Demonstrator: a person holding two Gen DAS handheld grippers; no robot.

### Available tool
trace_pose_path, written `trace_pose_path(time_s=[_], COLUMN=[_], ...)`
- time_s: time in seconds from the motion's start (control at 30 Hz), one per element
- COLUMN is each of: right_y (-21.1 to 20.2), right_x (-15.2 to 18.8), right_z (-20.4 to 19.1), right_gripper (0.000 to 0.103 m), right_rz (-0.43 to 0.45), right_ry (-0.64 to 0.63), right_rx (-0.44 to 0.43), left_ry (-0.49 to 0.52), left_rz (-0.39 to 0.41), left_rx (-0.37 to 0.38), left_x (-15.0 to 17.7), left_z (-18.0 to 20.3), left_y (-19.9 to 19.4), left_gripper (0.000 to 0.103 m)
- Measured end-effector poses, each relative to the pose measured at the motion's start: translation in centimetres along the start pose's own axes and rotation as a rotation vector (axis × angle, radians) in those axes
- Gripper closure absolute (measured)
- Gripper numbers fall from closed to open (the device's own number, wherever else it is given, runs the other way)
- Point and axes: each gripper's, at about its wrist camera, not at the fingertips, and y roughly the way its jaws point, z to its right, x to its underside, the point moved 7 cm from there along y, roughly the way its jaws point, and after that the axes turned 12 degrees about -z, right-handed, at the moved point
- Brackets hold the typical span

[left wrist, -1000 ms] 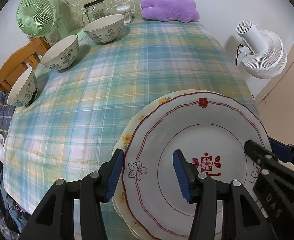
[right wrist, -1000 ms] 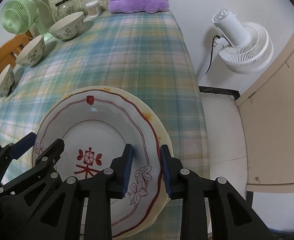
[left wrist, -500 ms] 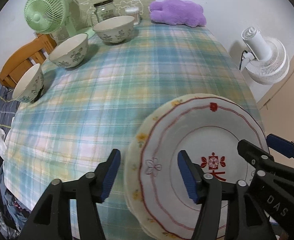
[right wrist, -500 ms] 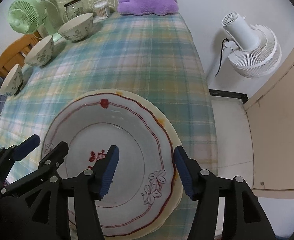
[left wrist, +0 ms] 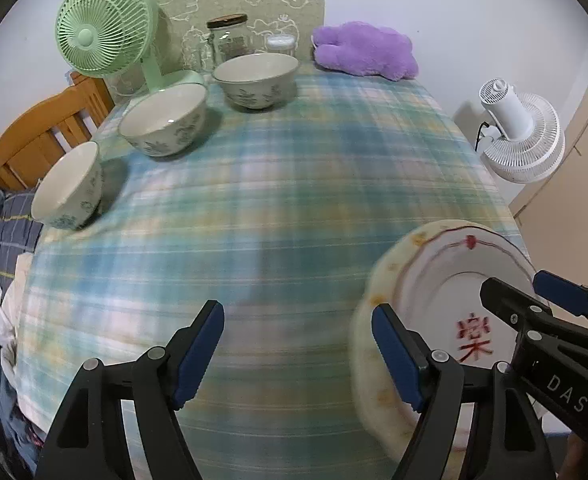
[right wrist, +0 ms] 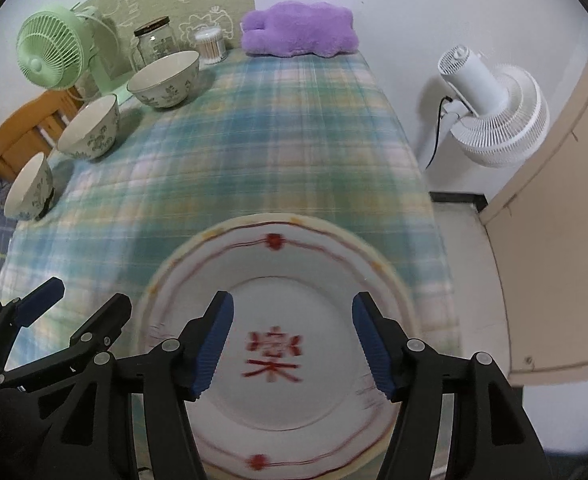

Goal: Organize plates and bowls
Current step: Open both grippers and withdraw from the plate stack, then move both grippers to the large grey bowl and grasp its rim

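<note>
The right claw [right wrist: 291, 340] hung wide open above the plates [right wrist: 281, 280], its two blue-padded fingers [right wrist: 209, 344] spread over the centre of the top plate, either side of the red mark, holding nothing. Whether the pads touched the plate could not be told through the blur. The plates, a red-rimmed white one on a cream one with yellow spots, lay stacked at the near right part of the counter [right wrist: 277, 128], close to its right edge.

The left claw [left wrist: 298, 352] was also wide open and empty, over bare plaid cloth just left of the stack. In the left wrist view its right finger [left wrist: 394, 356] stood in front of the stack's left rim [left wrist: 398, 264], while its left finger was well clear of it. The right claw's black frame showed at the lower right of that view, over the plates.

Three patterned bowls stood in a row along the far left side of the counter, well apart from both claws: the nearest bowl [left wrist: 69, 192] at the left edge, a middle bowl [left wrist: 163, 124], and the far bowl [left wrist: 255, 80]. Behind them stood a green fan [left wrist: 101, 24], a jar [left wrist: 229, 38] and a purple plush [left wrist: 364, 50]. A white fan [right wrist: 494, 112] stood off the counter to the right.
</note>
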Motion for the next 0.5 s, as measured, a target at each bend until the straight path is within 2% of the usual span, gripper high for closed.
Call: trace_pose_path(time_s=[0.3, 0.5], right_y=[-2.1, -2.5], right_x=[-0.2, -1.0], right_z=[-8.3, -14.3], right_gripper=[0.038, 0.037], right_rz=[0.044, 0.06], right_ry=[0.042, 0.02], right_rx=[0.01, 0.0], left_ry=[0.022, 0.015], left_rz=[0.033, 0.045], left_rx=[0.016, 0.008], left_x=[-0.7, -1.0], left_z=[-8.3, -13.9], left_y=[-2.0, -2.4], left_gripper=[0.025, 0.025])
